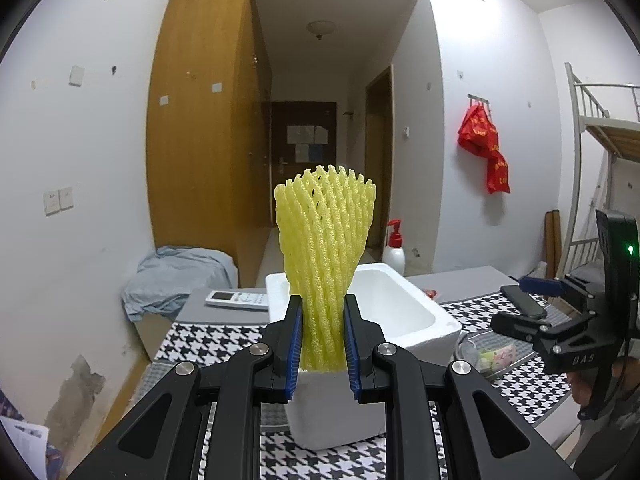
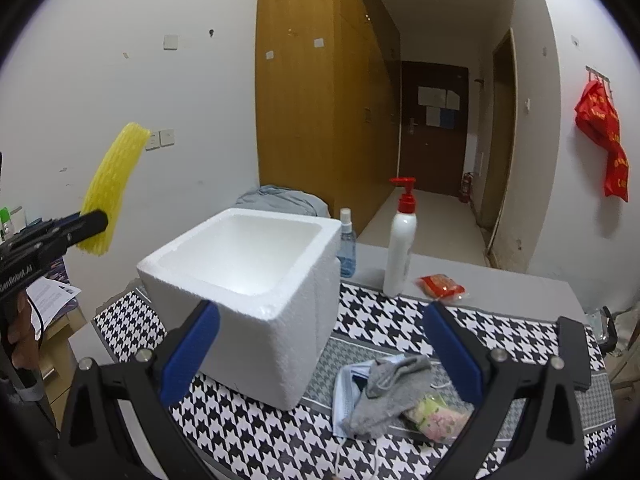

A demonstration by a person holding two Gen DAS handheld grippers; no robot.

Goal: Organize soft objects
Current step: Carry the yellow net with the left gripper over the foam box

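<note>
Yellow foam net (image 1: 325, 256): pinched upright by the left gripper (image 1: 322, 340) fingers, held above the white foam box (image 1: 404, 312).
Right gripper (image 2: 320, 356): fingers spread wide, tilted down over the worktop (image 2: 400, 332).
Right wrist view only: grey sock (image 2: 390, 390) on a blue face mask (image 2: 346, 396), beside the box.

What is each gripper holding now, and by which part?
The left gripper holds the yellow foam net near its lower end. The right gripper is open and holds nothing.
</note>
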